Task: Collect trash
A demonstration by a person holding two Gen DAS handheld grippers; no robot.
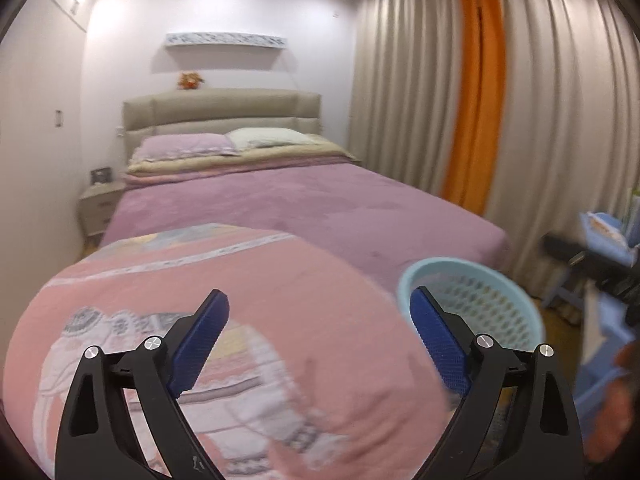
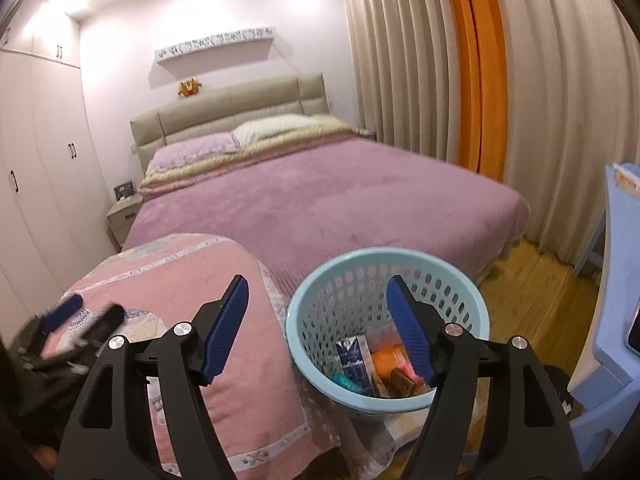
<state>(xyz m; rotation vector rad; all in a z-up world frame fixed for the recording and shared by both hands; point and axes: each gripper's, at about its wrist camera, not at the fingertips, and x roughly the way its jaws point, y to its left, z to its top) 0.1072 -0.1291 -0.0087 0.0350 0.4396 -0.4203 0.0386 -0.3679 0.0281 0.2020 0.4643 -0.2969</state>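
A light blue perforated basket (image 2: 386,296) stands at the foot of the bed and holds trash: a dark blue carton (image 2: 356,364), an orange packet (image 2: 388,360) and other wrappers. It also shows in the left wrist view (image 1: 480,300), to the right of my fingers. My right gripper (image 2: 318,294) is open and empty, above the basket's left rim. My left gripper (image 1: 320,306) is open and empty over a folded pink quilt (image 1: 200,320). It also shows blurred at the left of the right wrist view (image 2: 88,316).
The pink quilt (image 2: 180,300) lies on the foot of a bed with a purple cover (image 2: 320,200). Beige and orange curtains (image 2: 520,80) hang to the right. A light blue plastic chair or table (image 2: 616,280) stands at the right over wooden floor (image 2: 532,280). A white wardrobe (image 2: 36,160) lines the left wall.
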